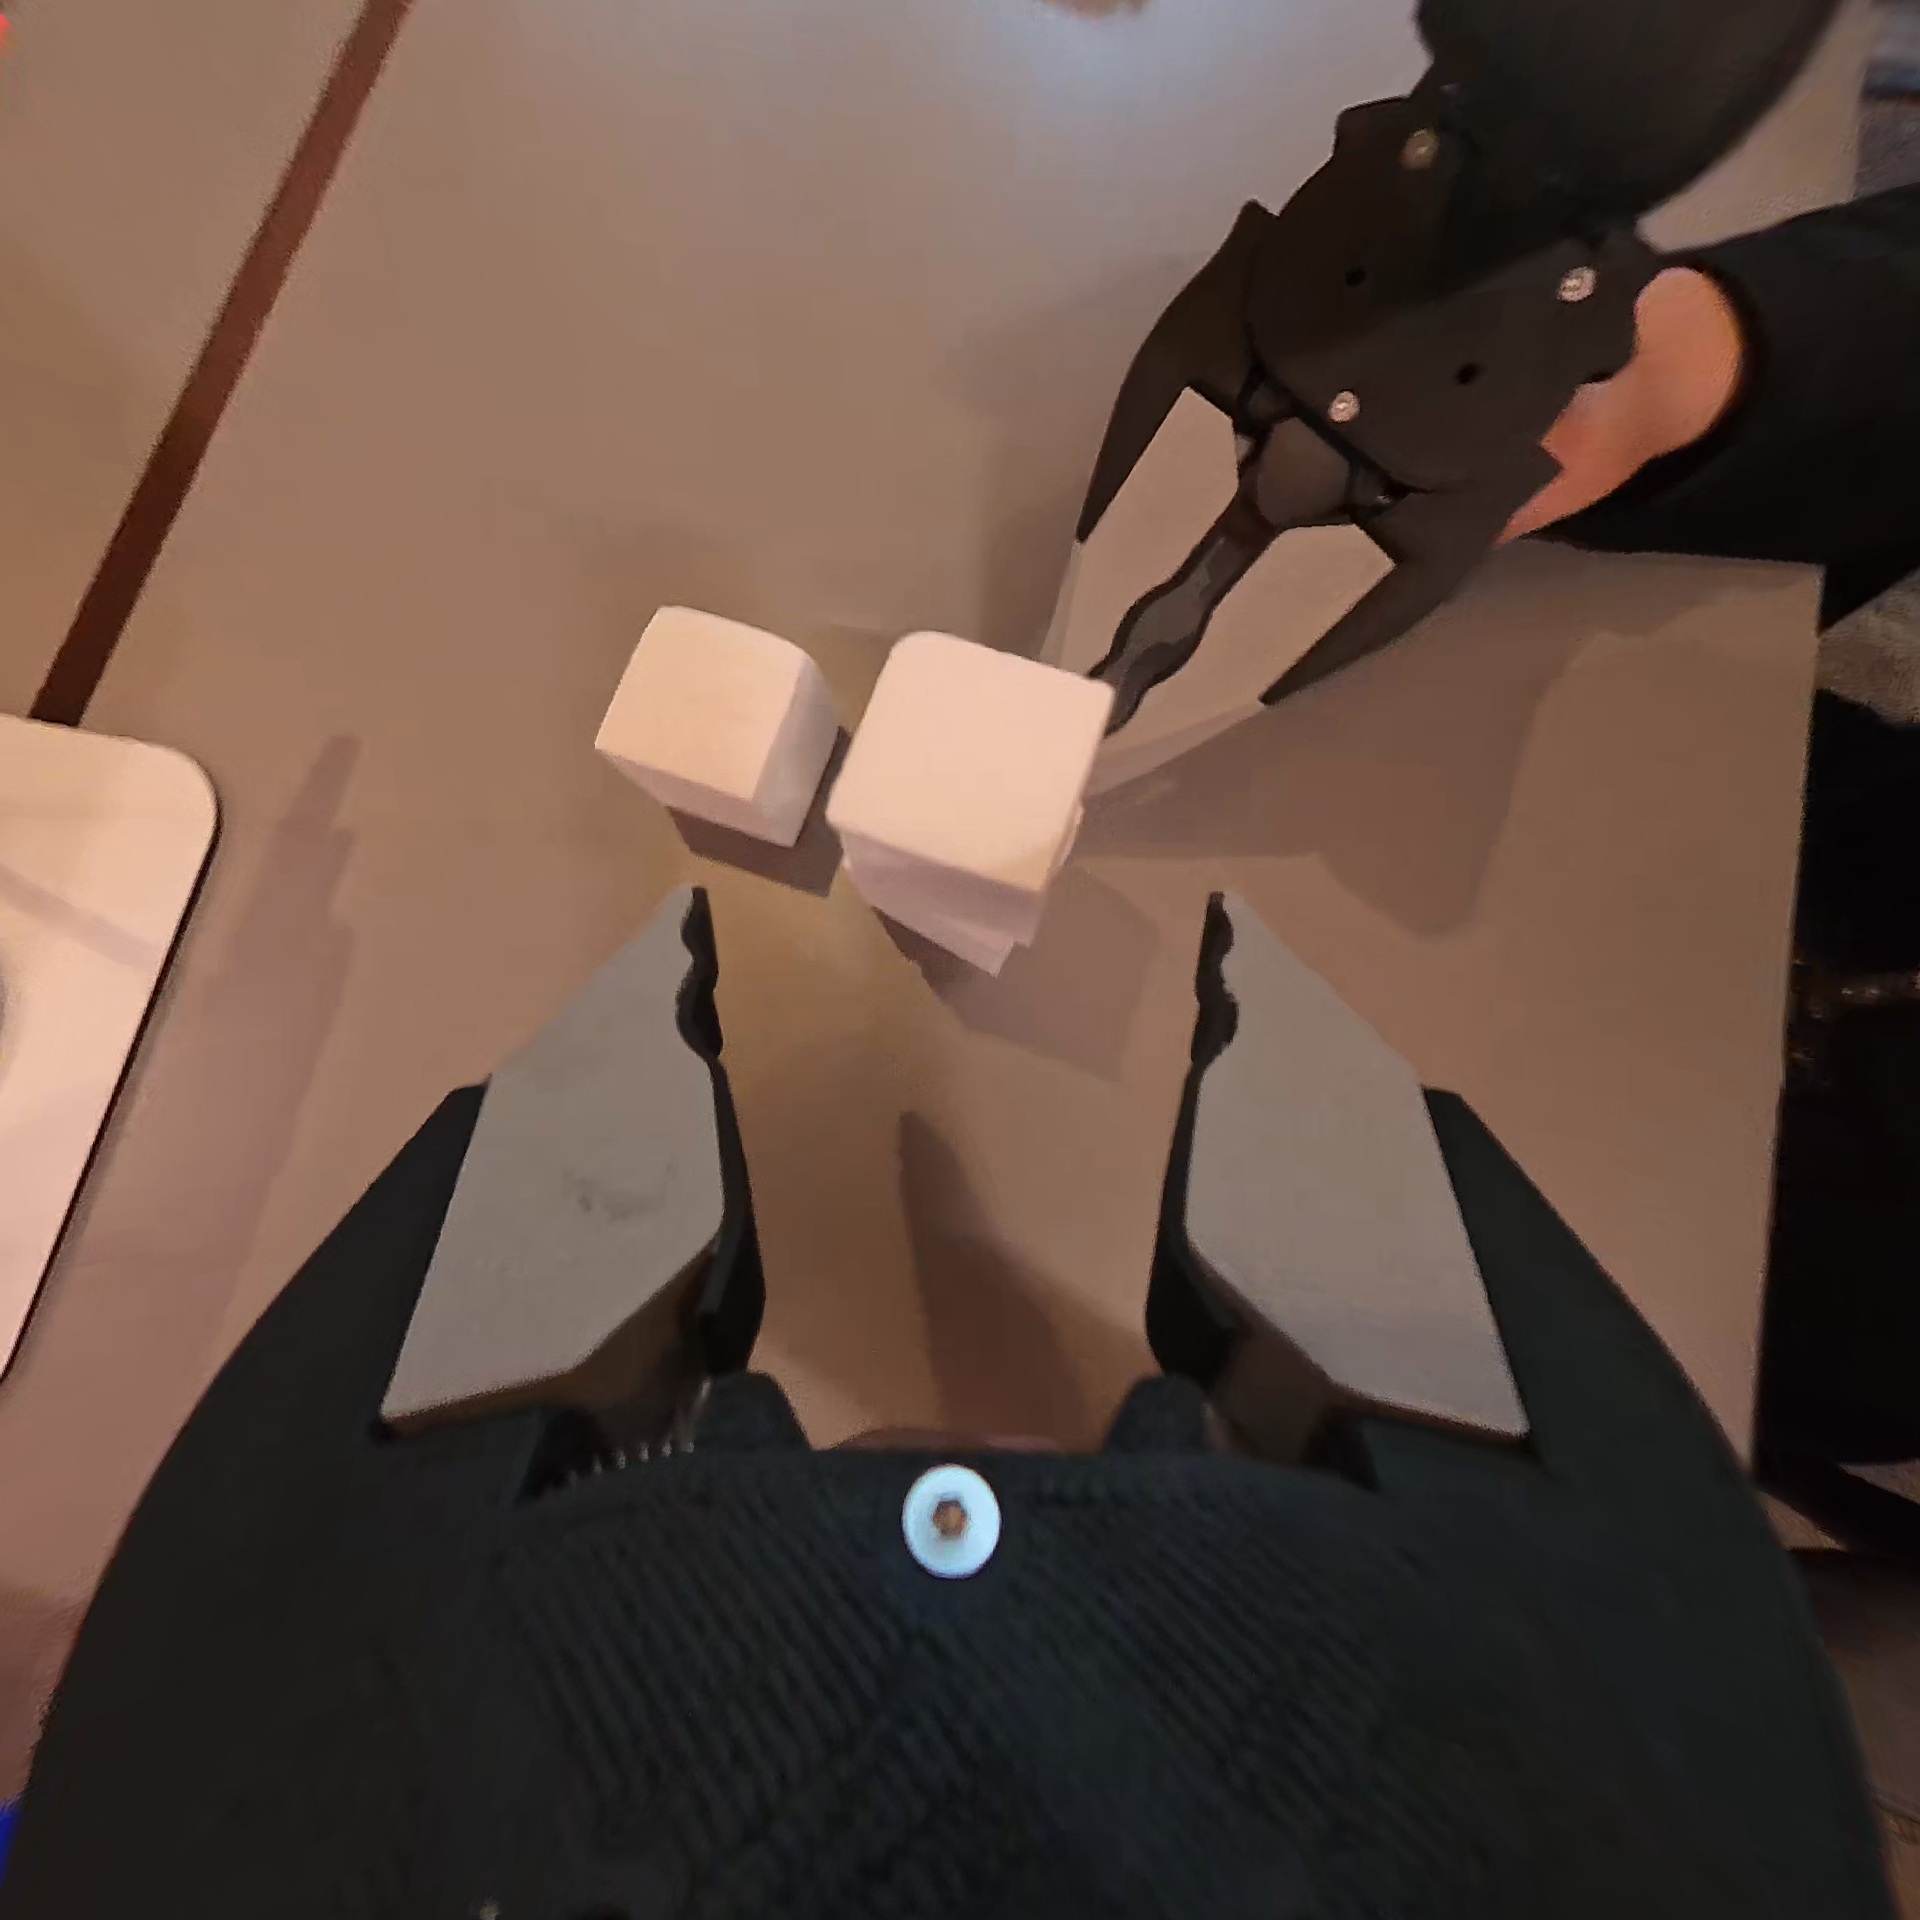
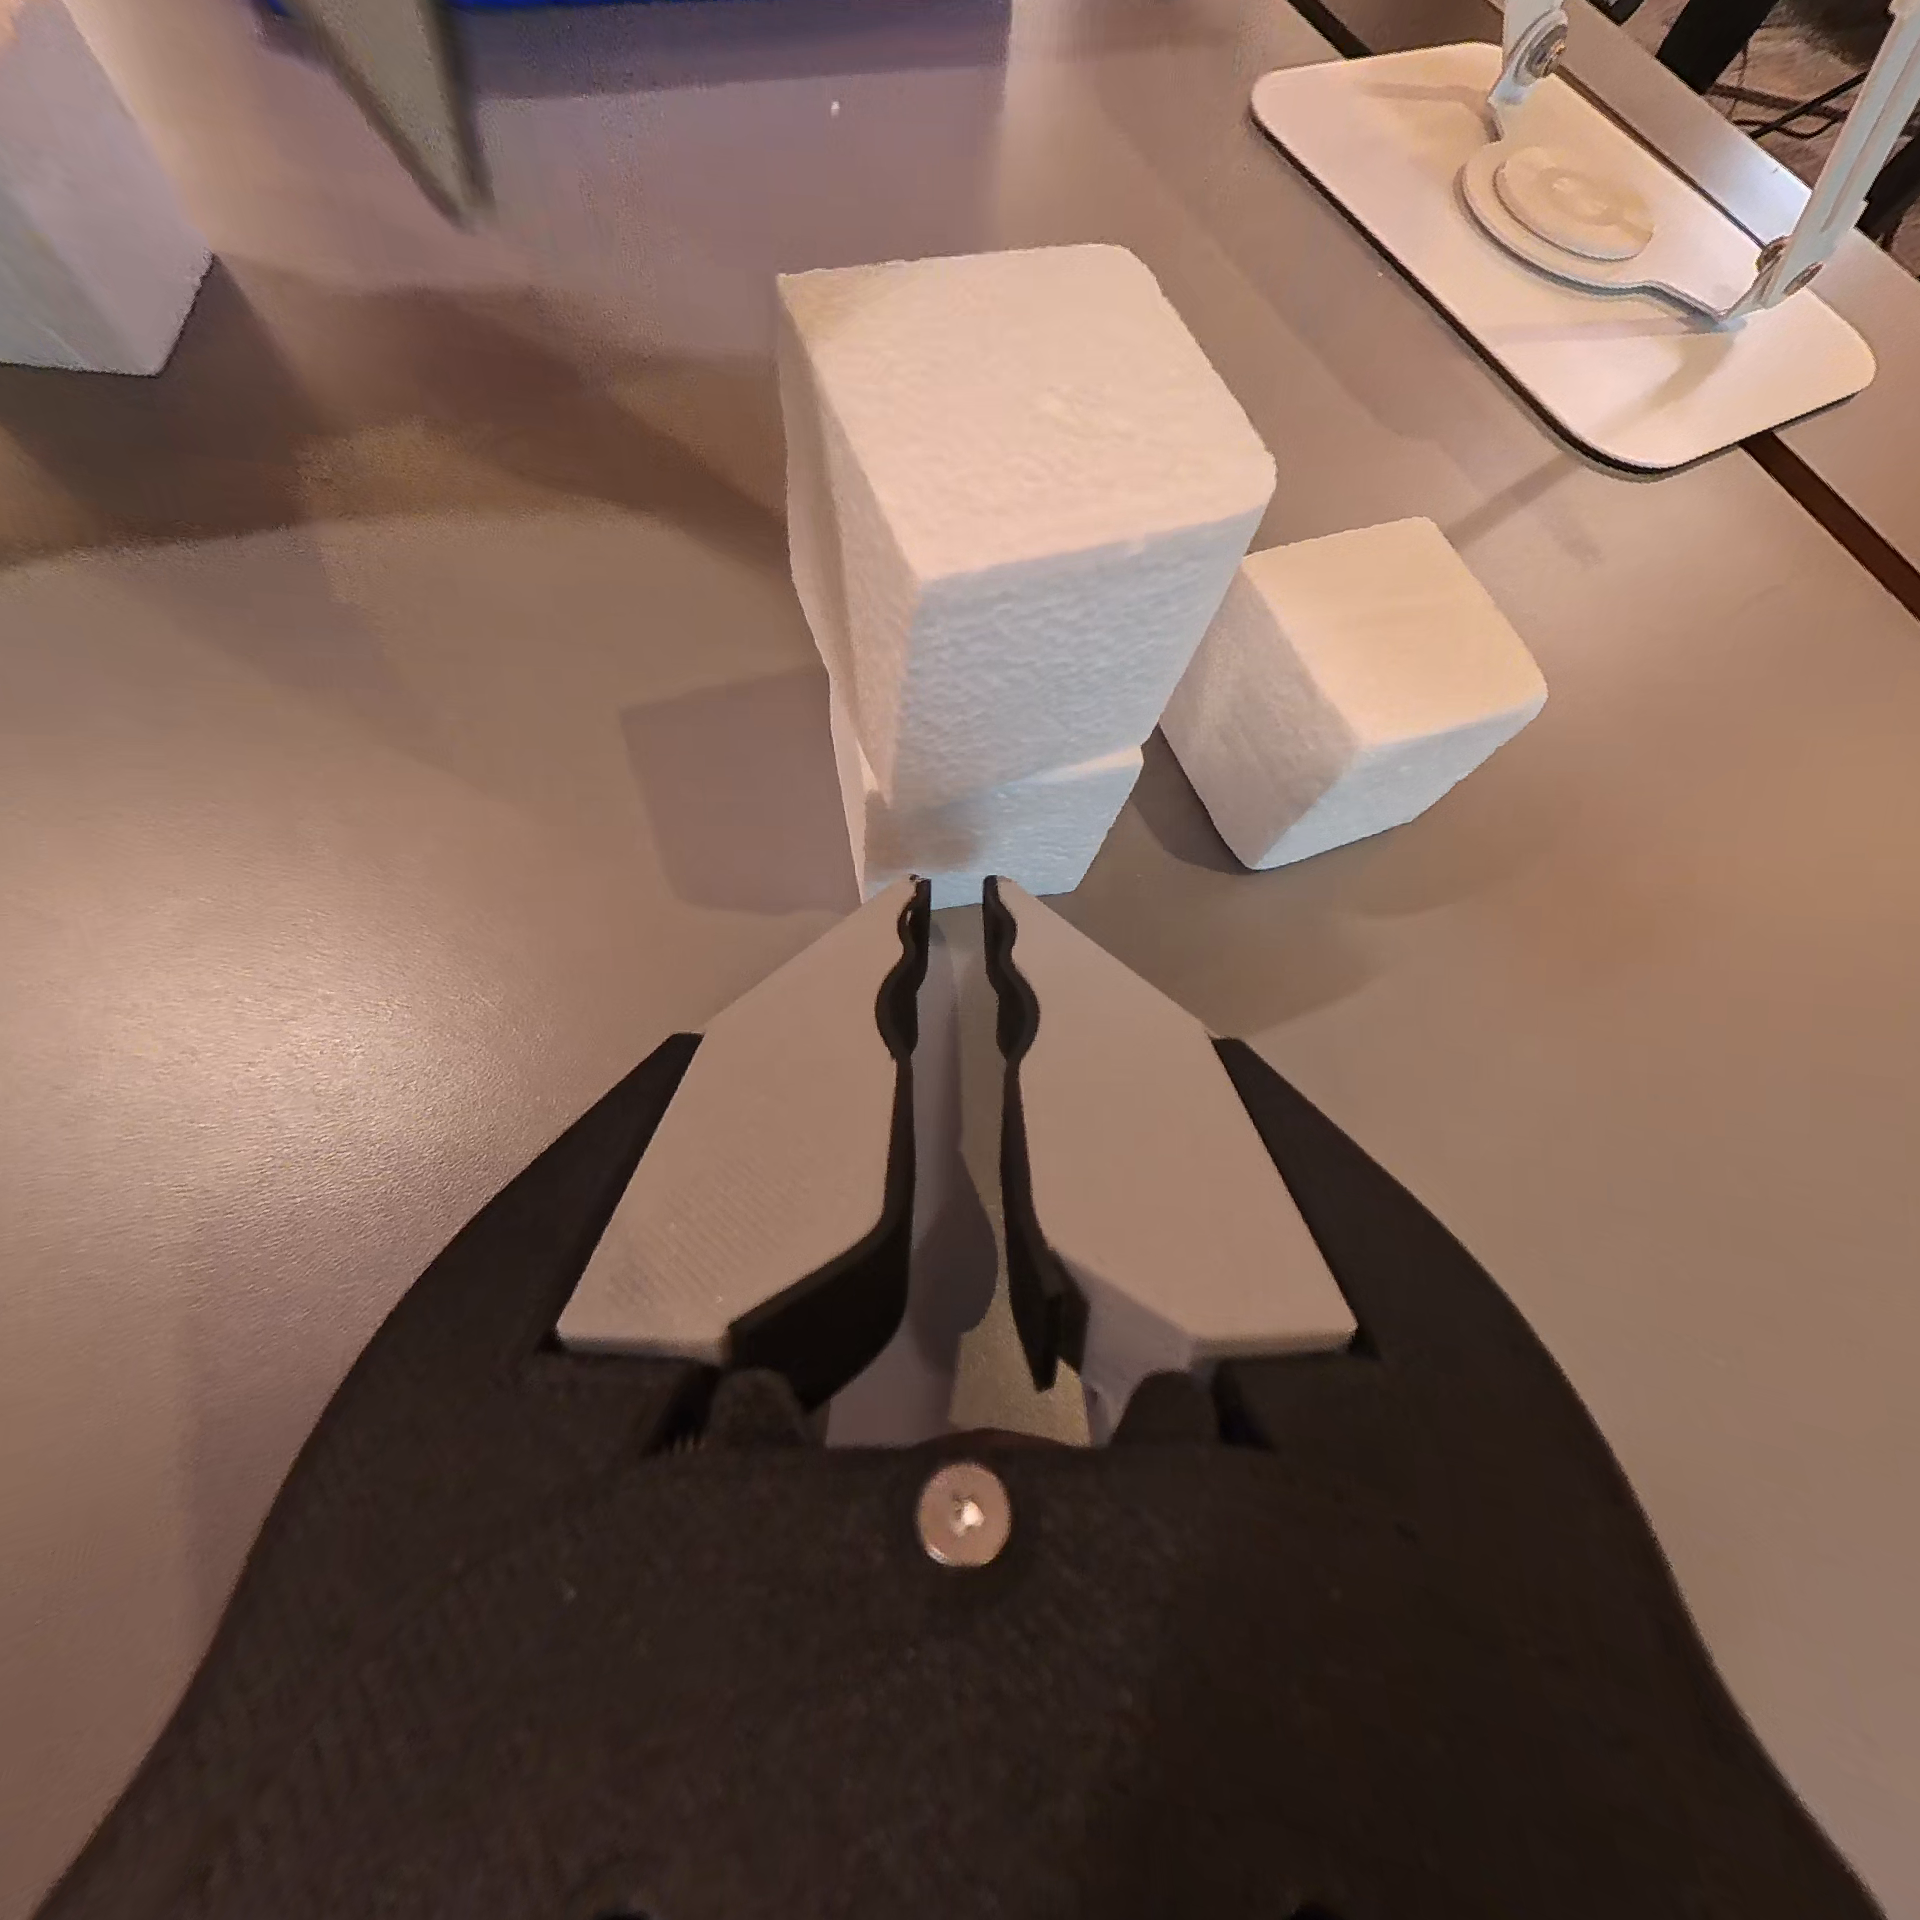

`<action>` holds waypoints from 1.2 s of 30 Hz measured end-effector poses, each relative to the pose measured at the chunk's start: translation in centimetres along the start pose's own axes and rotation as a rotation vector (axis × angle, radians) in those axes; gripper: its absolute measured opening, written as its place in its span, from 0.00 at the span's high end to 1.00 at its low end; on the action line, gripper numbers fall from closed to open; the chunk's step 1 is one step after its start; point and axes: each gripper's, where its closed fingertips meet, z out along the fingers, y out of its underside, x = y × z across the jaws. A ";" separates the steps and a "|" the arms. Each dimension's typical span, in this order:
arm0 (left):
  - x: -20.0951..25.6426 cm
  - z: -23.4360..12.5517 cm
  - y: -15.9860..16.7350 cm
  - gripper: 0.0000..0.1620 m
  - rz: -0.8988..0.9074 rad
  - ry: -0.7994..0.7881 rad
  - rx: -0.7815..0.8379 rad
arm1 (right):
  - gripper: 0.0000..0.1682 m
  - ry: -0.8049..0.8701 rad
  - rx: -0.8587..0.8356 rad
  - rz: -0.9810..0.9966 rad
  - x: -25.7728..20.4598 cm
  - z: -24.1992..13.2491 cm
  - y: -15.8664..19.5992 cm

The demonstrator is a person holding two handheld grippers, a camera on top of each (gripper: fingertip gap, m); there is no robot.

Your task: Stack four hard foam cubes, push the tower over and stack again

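Observation:
A stack of white foam cubes (image 1: 966, 769) stands mid-table, slightly twisted; I cannot tell whether it holds two or three. One single cube (image 1: 717, 727) sits on the table just left of it. My left gripper (image 1: 956, 914) is open and empty, just short of the stack. My right gripper (image 1: 1127, 691) reaches in from the upper right with its tips at the stack's side. In the right wrist view the right gripper (image 2: 953, 883) is shut and empty, its tips at the stack's bottom cube (image 2: 1018, 821). The top cube (image 2: 1029, 488) sits above and the single cube (image 2: 1351, 707) to the right.
The grey table (image 2: 312, 883) has a white monitor stand base (image 2: 1558, 260) at the far right, which also shows in the left wrist view (image 1: 83, 935). Another white foam block (image 2: 83, 208) sits at the far left, cut by the frame. A blurred left gripper finger (image 2: 416, 114) hangs above. About 11 cm separates my left fingertips from my right. About 5 cm separates my left fingertips from the top cube (image 2: 1029, 488). It turns up in the left wrist view (image 1: 1032, 693) as well.

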 end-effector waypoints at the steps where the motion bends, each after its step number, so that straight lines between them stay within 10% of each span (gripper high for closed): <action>1: 0.3 -1.1 0.4 0.43 -0.012 -0.021 0.012 | 0.96 0.001 0.003 0.003 0.1 -0.1 0.0; 12: 4.9 -11.1 15.0 0.47 -0.476 -0.392 -0.038 | 0.96 0.006 0.009 -0.006 -0.1 -0.1 -0.3; 22: 8.0 -8.5 22.2 0.49 -0.575 -0.472 -0.111 | 0.96 0.029 0.014 0.041 1.1 -0.2 0.3; 24: 7.6 -7.6 21.7 0.62 -0.542 -0.440 -0.108 | 0.96 0.037 0.021 0.049 1.4 -0.3 0.3; 36: 1.0 -3.1 2.1 0.62 -0.164 -0.246 0.205 | 0.96 0.066 0.060 0.090 2.9 -1.1 0.2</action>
